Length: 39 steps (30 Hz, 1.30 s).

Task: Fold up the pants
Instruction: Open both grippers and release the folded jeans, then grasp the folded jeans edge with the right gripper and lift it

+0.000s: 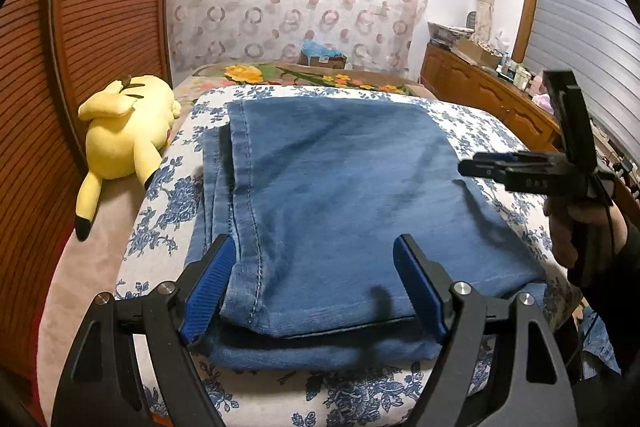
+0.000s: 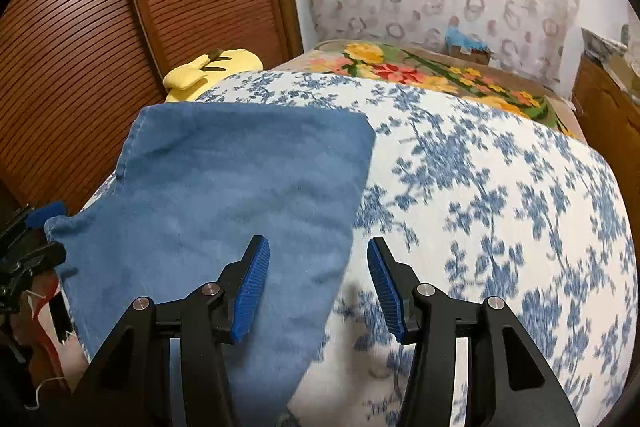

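The blue denim pants (image 1: 340,195) lie folded in a flat rectangle on a white quilt with blue flowers (image 1: 168,195). My left gripper (image 1: 314,243) hovers open over the near edge of the pants, with nothing pressed between its blue pads. In the left wrist view my right gripper (image 1: 480,167) hangs at the right side of the pants, held by a hand (image 1: 568,235). In the right wrist view the right gripper (image 2: 317,241) is open above the right edge of the pants (image 2: 224,195), straddling cloth and quilt (image 2: 500,207). One blue pad (image 2: 46,213) of the left gripper shows at the far left.
A yellow plush toy (image 1: 120,135) lies left of the quilt, against a slatted wooden door (image 1: 100,7). Behind the quilt is a flowered blanket (image 1: 280,73) and a cardboard box (image 1: 320,59). A cluttered wooden dresser (image 1: 480,95) runs along the right.
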Each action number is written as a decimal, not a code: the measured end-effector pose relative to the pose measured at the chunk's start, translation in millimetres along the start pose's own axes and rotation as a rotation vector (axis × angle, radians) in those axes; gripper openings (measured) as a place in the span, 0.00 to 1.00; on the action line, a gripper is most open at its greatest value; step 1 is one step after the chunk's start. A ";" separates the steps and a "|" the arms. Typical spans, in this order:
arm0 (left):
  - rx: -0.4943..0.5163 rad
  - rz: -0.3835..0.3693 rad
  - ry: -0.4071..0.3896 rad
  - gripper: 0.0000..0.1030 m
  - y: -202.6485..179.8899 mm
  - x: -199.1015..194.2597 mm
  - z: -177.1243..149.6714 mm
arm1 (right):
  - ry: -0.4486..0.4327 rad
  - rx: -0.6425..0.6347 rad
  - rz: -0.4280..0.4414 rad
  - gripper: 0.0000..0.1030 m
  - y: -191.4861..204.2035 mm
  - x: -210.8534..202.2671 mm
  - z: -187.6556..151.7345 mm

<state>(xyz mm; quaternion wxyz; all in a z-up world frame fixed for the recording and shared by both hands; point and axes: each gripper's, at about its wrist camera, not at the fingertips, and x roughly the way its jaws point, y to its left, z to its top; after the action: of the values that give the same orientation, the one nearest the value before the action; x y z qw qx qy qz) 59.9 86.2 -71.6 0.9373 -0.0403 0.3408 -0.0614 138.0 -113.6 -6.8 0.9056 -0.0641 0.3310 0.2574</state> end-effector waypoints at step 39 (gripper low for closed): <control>0.044 0.000 0.030 0.79 -18.4 13.4 -1.6 | 0.020 -0.067 0.038 0.10 13.3 24.0 0.7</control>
<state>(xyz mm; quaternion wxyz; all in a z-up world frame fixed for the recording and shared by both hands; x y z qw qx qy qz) 67.5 66.0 -79.1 0.9327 -0.0187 0.3533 -0.0693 147.2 -91.8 -20.7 0.8945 -0.0907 0.3325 0.2847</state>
